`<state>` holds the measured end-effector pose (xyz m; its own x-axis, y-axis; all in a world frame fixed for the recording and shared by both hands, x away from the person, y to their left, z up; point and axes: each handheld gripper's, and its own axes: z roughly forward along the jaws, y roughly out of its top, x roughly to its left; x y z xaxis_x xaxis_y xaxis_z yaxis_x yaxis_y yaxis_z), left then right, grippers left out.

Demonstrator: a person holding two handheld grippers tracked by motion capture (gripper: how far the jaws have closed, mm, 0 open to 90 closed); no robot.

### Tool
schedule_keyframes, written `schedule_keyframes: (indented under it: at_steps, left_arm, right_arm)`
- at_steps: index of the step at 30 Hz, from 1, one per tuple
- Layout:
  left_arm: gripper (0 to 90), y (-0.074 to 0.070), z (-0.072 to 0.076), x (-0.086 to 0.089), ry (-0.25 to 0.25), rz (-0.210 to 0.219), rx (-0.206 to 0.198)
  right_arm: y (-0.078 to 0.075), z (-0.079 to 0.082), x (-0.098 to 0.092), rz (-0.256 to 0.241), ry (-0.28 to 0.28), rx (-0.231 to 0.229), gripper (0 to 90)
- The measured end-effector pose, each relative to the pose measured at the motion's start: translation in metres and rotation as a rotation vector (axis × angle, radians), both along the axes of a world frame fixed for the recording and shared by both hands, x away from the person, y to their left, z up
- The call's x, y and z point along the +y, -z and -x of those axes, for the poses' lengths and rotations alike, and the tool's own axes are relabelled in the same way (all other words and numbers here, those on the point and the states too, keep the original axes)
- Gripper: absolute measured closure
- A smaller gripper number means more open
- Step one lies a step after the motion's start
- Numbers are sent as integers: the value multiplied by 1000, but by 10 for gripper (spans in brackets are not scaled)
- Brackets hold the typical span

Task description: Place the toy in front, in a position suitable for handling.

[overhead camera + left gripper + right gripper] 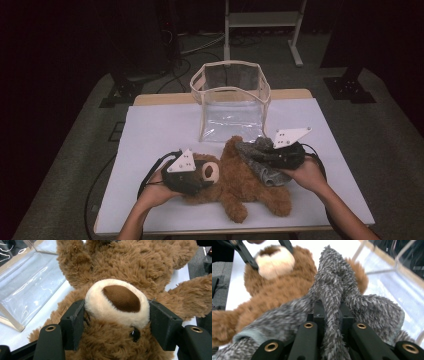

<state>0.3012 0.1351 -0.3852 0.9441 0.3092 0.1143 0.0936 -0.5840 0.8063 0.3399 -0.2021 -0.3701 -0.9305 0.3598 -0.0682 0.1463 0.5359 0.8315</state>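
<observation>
A brown teddy bear [240, 185] lies on its back on the white table [150, 135]. My left gripper [200, 176] is at its head, and in the left gripper view the jaws press both sides of the cream snout [117, 302], shut on it. A grey fuzzy cloth [257, 157] is draped over the bear's body. My right gripper [280, 152] is shut on a fold of this cloth [334, 282], pinched upright between the jaws. The bear's head [275, 263] lies beyond it, with the left gripper's jaws on the snout.
A clear plastic bag [231, 100] with cream trim stands open at the back middle of the table, just behind the bear. Its clear wall [27, 287] lies close to the bear's arm. Cables trail off the table's left side. A white stand [262, 20] is on the floor beyond.
</observation>
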Motion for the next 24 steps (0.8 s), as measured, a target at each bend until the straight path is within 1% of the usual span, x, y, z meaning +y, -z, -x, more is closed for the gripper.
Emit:
schedule_keyframes:
  at_steps: [3, 5, 7, 8, 9, 10, 12, 14, 15, 16, 18, 21, 23, 24]
  left_arm:
    - [336, 0, 0, 0, 2, -2, -1]
    - [336, 0, 0, 0, 0, -2, -2]
    - [335, 0, 0, -1, 1, -5, -2]
    - [336, 0, 0, -1, 3, -6, -2]
    - [336, -1, 0, -1, 4, -6, -3]
    - [336, -1, 0, -1, 5, -6, -2]
    - [336, 0, -1, -1, 4, -5, 0]
    - [336, 0, -1, -1, 5, -4, 1]
    - [336, -1, -1, -1, 5, -6, 1]
    - [336, -1, 0, -1, 6, -8, -2]
    - [336, 0, 0, -1, 8, -8, -4]
    - [336, 0, 1, 0, 8, -5, -4]
    - [336, 1, 1, 1, 8, -1, -4]
    - [336, 1, 1, 1, 7, 0, -4]
  right_arm:
    - [13, -2, -14, -30, 35, 39, 802]
    - [21, -3, -27, -40, 67, 61, 802]
    - [24, -3, -37, -41, 87, 72, 801]
    - [25, -2, -45, -39, 107, 77, 801]
    - [24, -2, -49, -44, 115, 75, 801]
    - [22, -1, -52, -48, 119, 74, 801]
    - [15, 0, -55, -64, 121, 59, 800]
    - [9, 0, -54, -77, 114, 52, 800]
    - [5, 0, -50, -84, 104, 44, 800]
    - [3, -1, -46, -83, 96, 39, 800]
    - [0, -4, -33, -70, 72, 29, 800]
    - [4, -9, -18, -38, 48, 33, 800]
    - [11, -12, -16, -32, 48, 52, 800]
    - [15, -14, -18, -32, 53, 61, 800]
